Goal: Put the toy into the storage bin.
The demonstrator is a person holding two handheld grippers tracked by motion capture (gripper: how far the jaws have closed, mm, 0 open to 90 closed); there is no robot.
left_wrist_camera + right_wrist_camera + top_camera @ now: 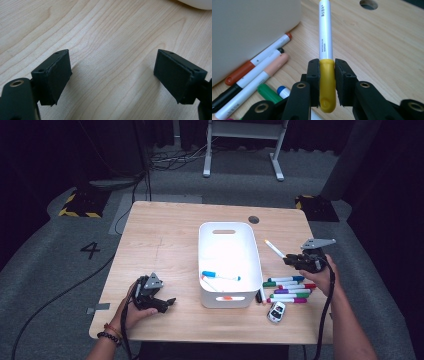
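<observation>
Marker first: a white-barrelled marker with a yellow cap [326,62] sits clamped by its cap between the jaws of the right tool [292,260], lifted off the pale wooden counter [165,240] just right of the white plastic bin [227,235]. Below that tool lies a row of coloured markers [289,289], with a small white toy car [276,311] beside them. Inside the bin rests a blue-capped marker [220,275]. Well apart on the other side, the left tool [112,75] lies low over bare wood, jaws spread wide with nothing between them.

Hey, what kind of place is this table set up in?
Probably a lab or recording studio, not a home: a number 4 marked on the grey carpet, hazard-striped pads by the table, cables across the floor, dark curtains all round.
</observation>
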